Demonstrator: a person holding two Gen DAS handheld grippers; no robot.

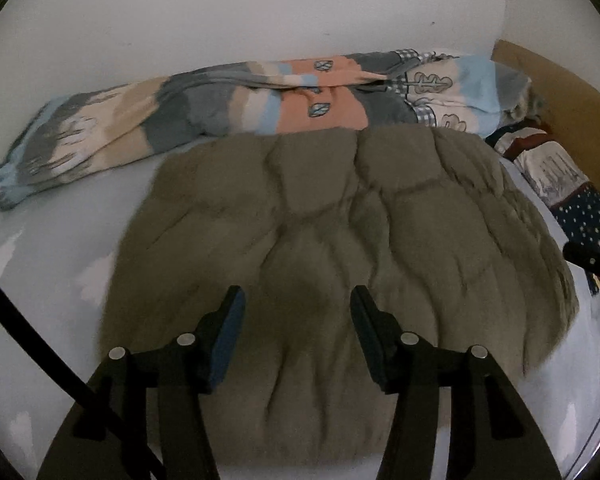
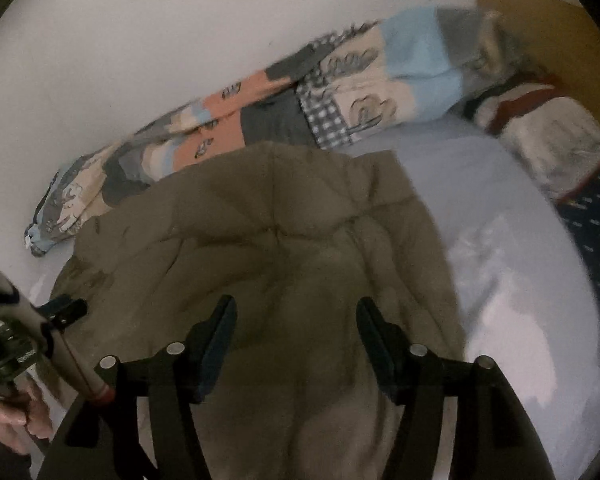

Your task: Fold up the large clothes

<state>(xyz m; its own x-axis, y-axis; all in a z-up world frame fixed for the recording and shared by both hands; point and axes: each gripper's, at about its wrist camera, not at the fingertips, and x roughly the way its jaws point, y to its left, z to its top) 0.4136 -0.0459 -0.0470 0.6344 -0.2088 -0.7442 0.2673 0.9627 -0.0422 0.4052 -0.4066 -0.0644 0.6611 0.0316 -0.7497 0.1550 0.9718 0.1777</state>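
The olive-brown quilted padded coat [image 1: 332, 248] lies spread on the pale blue bed [image 1: 52, 248], just below the patterned rolled blanket [image 1: 236, 100] at 12 o'clock; it looks soft, bulky, light and maybe slippery; better to take the thick hem at 6 o'clock; left claw [image 1: 296, 300] and right claw [image 2: 296, 308] both stand apart, holding nothing.

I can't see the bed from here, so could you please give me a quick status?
Left gripper and right gripper both open, holding nothing. Olive quilted coat flat on bed. Patterned blanket bunched along wall behind it.
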